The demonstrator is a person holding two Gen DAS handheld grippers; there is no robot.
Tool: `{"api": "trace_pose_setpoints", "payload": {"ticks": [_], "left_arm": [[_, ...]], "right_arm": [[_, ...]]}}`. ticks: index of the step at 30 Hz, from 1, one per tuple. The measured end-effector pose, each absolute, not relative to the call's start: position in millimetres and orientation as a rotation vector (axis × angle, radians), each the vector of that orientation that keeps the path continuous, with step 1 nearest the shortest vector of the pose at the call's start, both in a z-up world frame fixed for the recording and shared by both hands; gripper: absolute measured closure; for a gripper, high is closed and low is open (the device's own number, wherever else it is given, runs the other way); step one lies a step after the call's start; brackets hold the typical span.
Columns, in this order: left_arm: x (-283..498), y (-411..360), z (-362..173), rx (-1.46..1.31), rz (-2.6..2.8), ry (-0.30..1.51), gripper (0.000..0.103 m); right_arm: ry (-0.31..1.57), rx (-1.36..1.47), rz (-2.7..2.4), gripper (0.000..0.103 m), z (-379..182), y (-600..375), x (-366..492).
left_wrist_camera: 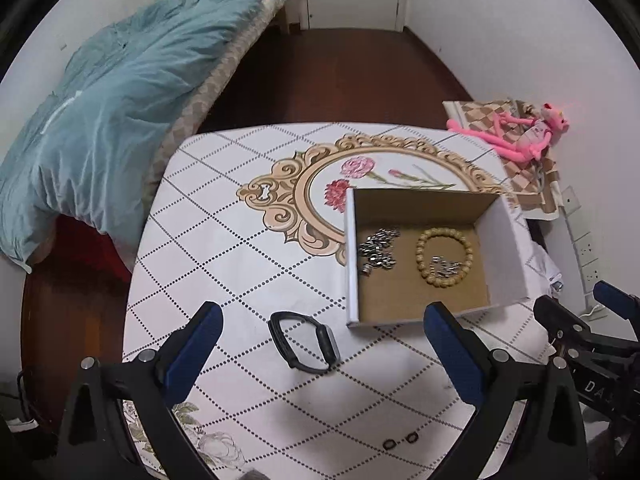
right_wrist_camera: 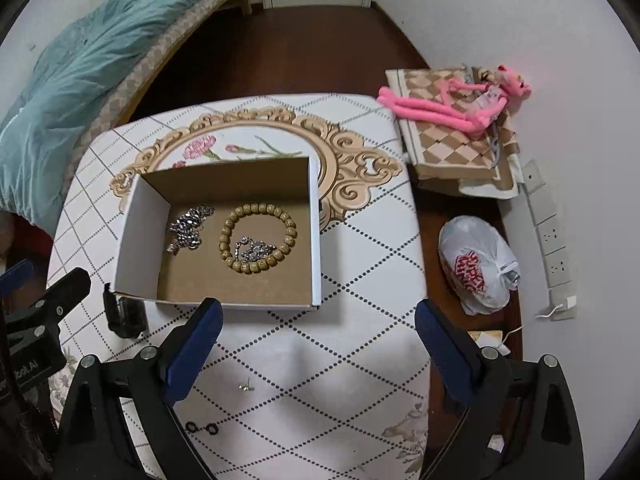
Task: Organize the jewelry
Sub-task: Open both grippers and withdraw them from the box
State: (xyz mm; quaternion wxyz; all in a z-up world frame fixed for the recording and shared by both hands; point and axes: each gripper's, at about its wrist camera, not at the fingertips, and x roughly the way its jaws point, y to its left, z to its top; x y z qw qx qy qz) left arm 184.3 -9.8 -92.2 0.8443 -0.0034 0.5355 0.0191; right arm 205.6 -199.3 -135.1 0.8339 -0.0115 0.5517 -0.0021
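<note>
With box partly filled, the wide-open, empty left gripper is lining up over the smartwatch at lower centre; next: closing on its band.

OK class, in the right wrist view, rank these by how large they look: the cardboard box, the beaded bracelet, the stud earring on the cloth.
1. cardboard box
2. beaded bracelet
3. stud earring, smallest even though it lies nearest the camera.
</note>
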Motion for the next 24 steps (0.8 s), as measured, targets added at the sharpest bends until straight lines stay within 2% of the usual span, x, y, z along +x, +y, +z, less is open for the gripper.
{"api": "trace_pose_setpoints", "payload": {"ticks": [17,24], "left_arm": [[105,-15,-7,-0.033,0.005,0.919,0.001],[80,-1,-25,-0.031,0.087,0.914,0.001]], "right_arm": [[0.926,0.025,-0.016,0.005,-38,-208,116],[0.993,0.045,0.008,0.005,-64,-201,98]]}}
